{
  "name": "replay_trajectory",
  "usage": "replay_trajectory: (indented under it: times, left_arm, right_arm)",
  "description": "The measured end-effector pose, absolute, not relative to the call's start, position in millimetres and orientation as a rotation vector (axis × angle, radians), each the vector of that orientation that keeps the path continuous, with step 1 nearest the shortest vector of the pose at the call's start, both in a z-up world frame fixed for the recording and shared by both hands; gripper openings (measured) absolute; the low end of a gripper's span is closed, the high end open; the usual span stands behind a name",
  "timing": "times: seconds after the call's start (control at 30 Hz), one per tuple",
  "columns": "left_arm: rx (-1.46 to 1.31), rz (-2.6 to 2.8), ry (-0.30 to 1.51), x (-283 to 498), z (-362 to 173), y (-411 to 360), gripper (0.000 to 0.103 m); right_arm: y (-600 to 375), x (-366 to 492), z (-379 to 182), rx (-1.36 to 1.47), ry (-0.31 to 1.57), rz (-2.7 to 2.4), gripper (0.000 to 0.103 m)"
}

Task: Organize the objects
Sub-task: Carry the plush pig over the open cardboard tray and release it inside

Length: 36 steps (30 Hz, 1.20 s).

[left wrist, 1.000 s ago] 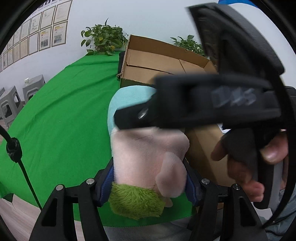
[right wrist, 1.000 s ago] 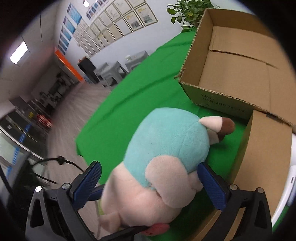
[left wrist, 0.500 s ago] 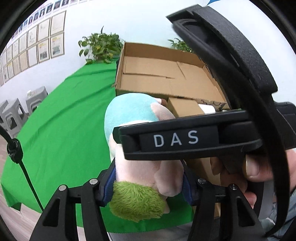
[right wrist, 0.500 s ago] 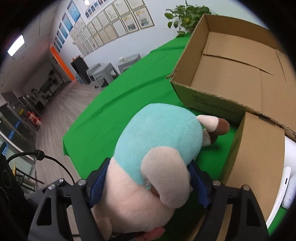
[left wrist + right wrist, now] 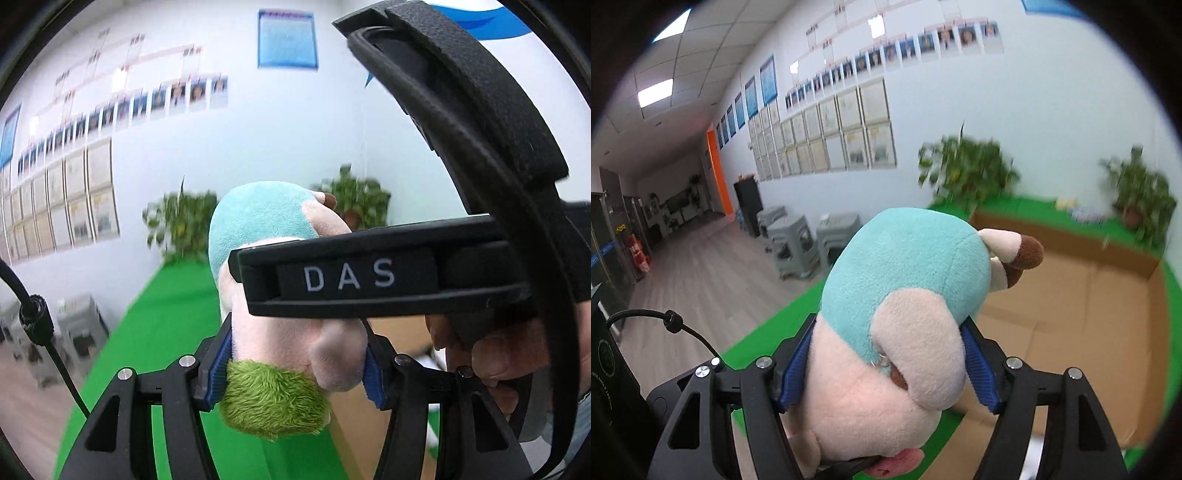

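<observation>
Your left gripper [image 5: 299, 363] is clamped on the lower end of the plush [image 5: 258, 229], blue pads pressed into its pink body just above the green tuft. Your right gripper [image 5: 886, 363] is closing on it too, pads squeezing it where the teal back meets the pink. You hold the plush in the air, with the open box [image 5: 1089, 314] on the green cloth [image 5: 757, 339] below and beyond it.

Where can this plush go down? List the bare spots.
The plush toy fits on the cardboard box's bare floor, inside its walls, or on the green cloth strip left of the box. Crowded: potted plants along the cloth's far edge.
</observation>
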<state>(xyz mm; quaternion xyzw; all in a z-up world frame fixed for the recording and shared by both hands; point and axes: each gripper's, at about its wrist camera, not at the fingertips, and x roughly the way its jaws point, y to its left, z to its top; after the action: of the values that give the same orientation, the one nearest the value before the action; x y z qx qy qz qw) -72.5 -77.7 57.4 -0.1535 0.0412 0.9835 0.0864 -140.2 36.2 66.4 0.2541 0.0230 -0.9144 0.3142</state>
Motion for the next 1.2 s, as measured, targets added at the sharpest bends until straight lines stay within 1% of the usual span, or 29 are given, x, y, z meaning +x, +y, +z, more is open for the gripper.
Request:
replay_trajectory:
  times: [0.1,0.3,0.43,0.67,0.87,1.0,1.07,1.17,1.2]
  left_arm:
    - [-0.410,2.918,0.140,-88.1,71.5,-75.2,0.055]
    - [-0.416,2.883,0.129,-123.0,67.3,-77.1,0.055]
    - [-0.462,2.865,0.084,-192.8,51.4,-73.5,0.055]
    - [-0.592,2.848,0.038,-275.3,13.8,-91.4,0.055]
    - [-0.757,2.811,-0.014,-354.4,-38.2,-104.1,0.055]
    - [-0.827,2.804,-0.037,-384.5,-69.4,-119.3,0.056]
    - [-0.856,2.802,-0.047,-401.2,-81.1,-126.5,0.058]
    - [-0.883,2.806,-0.052,-396.4,-106.0,-153.2,0.063]
    - [-0.877,2.797,-0.074,-400.9,-111.2,-168.0,0.067]
  right_arm:
    - [35.5,-151.1,85.1,0.611,0.060,-2.433,0.072]
    - [38.5,-170.1,80.4,0.613,0.048,-2.466,0.072]
    - [36.2,-182.4,65.8,0.657,0.067,-2.477,0.072]
    - [30.9,-220.6,34.1,0.736,0.058,-2.452,0.072]
    - [24.1,-266.6,-12.4,0.871,0.021,-2.407,0.070]
    - [18.1,-282.5,-36.7,0.913,0.006,-2.386,0.070]
    - [15.0,-289.6,-46.3,0.927,0.004,-2.378,0.070]
    - [12.1,-300.0,-58.8,0.954,-0.012,-2.362,0.070]
    - [10.5,-301.5,-62.3,0.964,-0.016,-2.355,0.070]
